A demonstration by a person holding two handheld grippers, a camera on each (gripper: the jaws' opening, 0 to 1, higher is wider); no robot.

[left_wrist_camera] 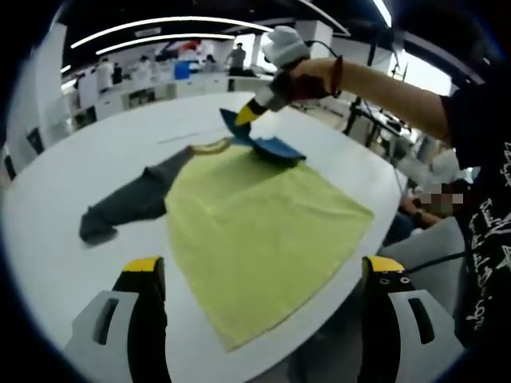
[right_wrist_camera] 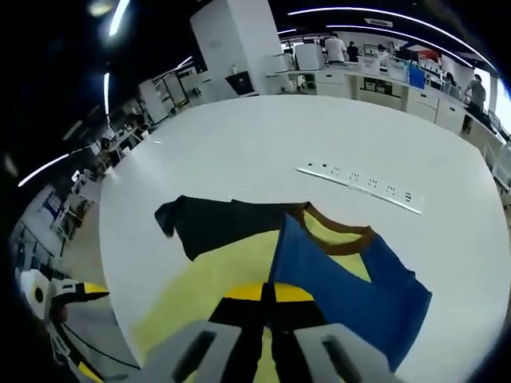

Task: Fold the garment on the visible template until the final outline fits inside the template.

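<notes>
Garment (left_wrist_camera: 263, 231) hem (lower corner) cut off

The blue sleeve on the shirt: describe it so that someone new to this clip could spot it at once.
Start at the big white table and find the yellow shirt spread flat on it. At the collar end, the blue sleeve is folded over the yellow body, pinched by the right gripper. The other sleeve is dark grey and lies stretched out on the table.
</notes>
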